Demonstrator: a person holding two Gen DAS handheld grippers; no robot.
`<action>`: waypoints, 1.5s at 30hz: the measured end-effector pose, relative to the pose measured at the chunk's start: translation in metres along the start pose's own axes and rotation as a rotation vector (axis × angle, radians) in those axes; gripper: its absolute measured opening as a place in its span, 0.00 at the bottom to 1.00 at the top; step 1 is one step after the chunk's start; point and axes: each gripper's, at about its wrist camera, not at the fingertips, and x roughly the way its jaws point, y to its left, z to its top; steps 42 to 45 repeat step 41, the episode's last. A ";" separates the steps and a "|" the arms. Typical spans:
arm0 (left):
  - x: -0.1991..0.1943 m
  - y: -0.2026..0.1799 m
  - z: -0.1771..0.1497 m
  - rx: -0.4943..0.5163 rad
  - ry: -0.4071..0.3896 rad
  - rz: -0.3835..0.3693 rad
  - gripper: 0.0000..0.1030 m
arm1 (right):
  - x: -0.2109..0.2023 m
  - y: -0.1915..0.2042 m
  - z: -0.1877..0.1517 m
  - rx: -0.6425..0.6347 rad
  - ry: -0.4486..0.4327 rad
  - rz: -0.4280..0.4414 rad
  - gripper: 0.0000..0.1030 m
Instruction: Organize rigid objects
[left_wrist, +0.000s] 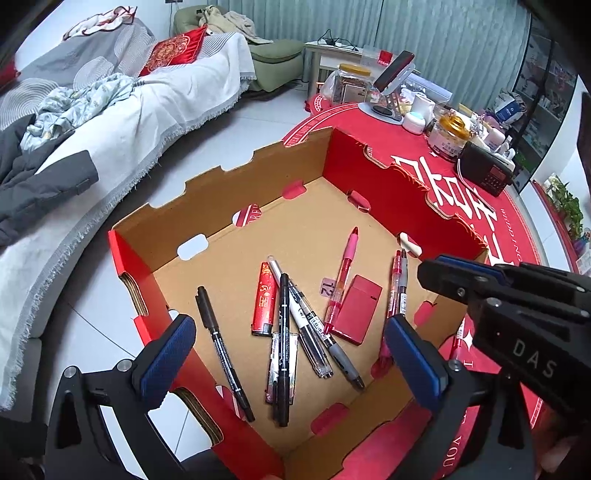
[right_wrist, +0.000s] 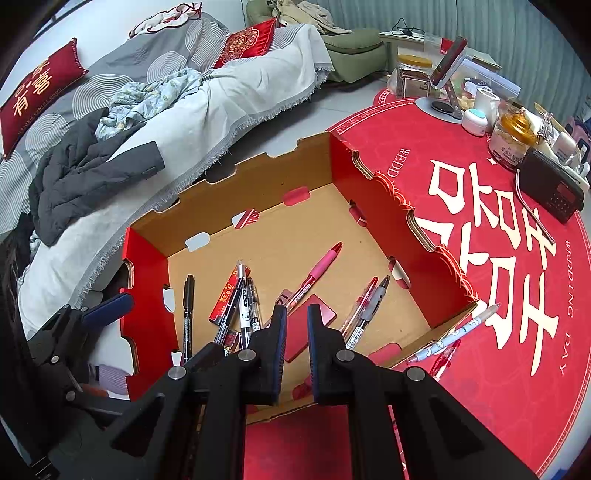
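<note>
My left claw (left_wrist: 288, 354) hangs released and my right claw (right_wrist: 297, 332) nearly clenched, empty, above slim plastic pens (left_wrist: 282, 347) in the cardboard box (left_wrist: 258, 166).

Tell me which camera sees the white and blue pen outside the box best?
The right wrist view. There the white and blue pen lies in full sight on the red tablecloth, just outside the box. In the left wrist view, the right gripper hides that spot, so the pen can't be seen.
</note>
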 end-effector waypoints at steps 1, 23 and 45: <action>0.000 0.001 0.000 -0.004 -0.002 -0.004 0.99 | 0.000 0.000 0.000 0.000 0.000 0.000 0.11; -0.008 -0.003 0.002 -0.007 -0.024 -0.017 0.99 | -0.002 -0.002 0.000 0.005 -0.002 0.002 0.11; -0.021 -0.016 -0.004 -0.010 -0.043 0.099 0.99 | -0.005 -0.003 -0.001 0.013 -0.006 0.002 0.11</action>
